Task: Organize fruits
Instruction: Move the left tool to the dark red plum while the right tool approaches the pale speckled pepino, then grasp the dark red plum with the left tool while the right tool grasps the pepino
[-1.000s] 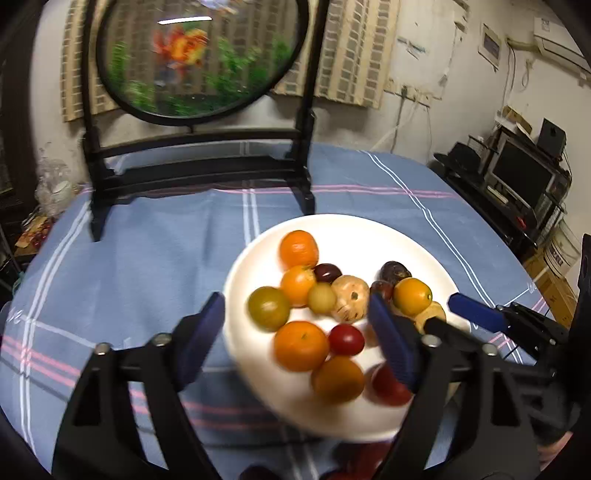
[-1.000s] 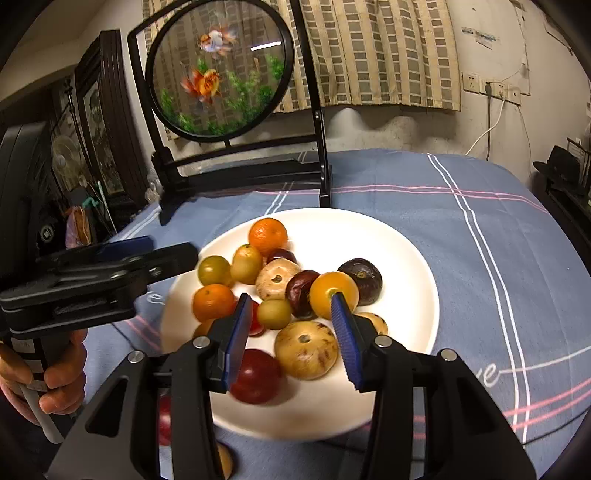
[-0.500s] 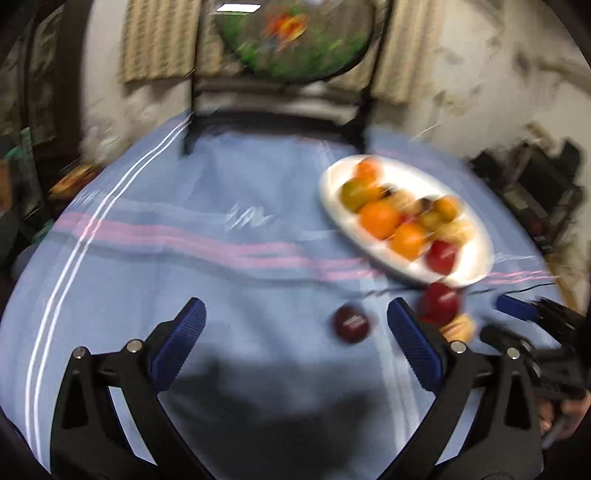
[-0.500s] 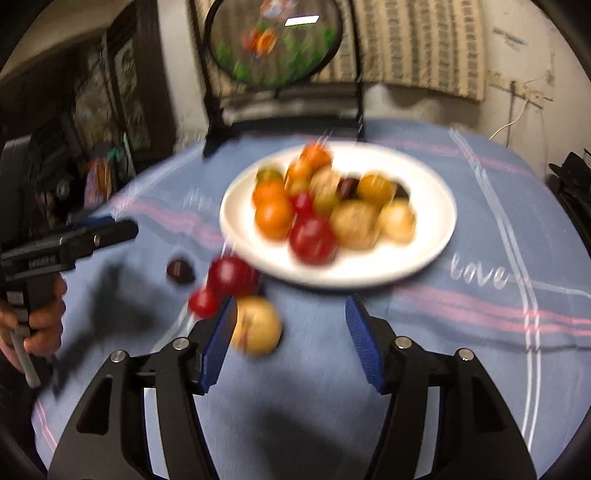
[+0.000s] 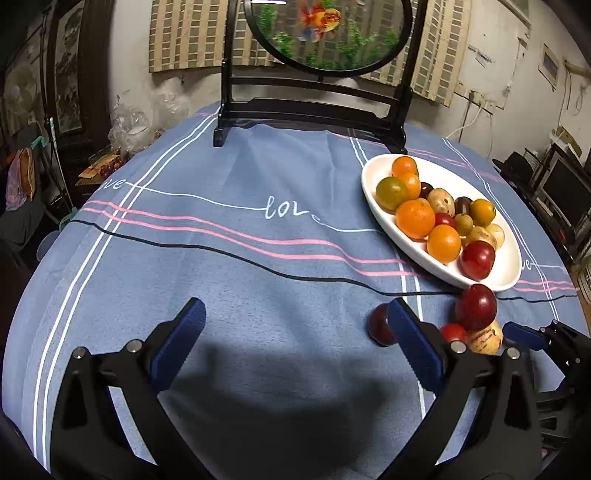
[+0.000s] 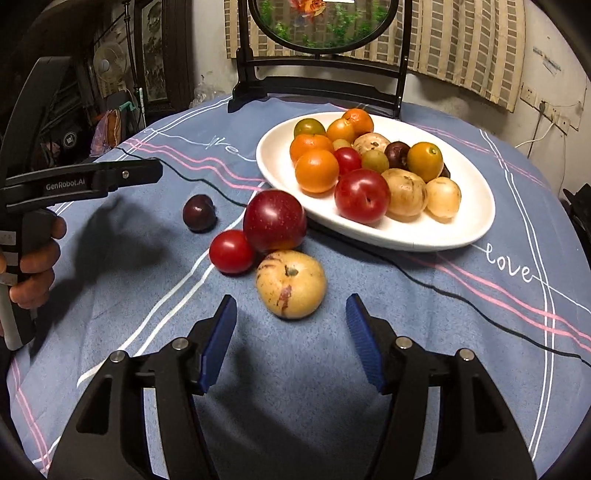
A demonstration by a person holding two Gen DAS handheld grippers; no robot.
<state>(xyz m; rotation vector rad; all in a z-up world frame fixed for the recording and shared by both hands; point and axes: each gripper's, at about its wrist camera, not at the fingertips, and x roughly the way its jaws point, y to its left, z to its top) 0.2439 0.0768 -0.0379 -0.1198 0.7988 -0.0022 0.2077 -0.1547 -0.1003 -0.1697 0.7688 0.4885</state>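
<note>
A yellow, red-streaked fruit [image 6: 291, 283] is lying at twelve o'clock of the right gripper [image 6: 291, 334], both grippers gaping empty; left gripper [image 5: 295, 341].

wall [image 5: 129, 74]: stained, pale | checked curtain [image 6: 461, 48] | round goldfish screen [image 5: 328, 33] | monitor [image 5: 567, 192]

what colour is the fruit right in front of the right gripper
Pale yellow with reddish-purple streaks, clearest in the right wrist view.

A: Left wrist view? Angled down across the blue striped tablecloth [image 5: 229, 258], set left of the white oval plate [image 5: 511, 258].

B: Right wrist view faces that plate nearer, centred; both share it.
</note>
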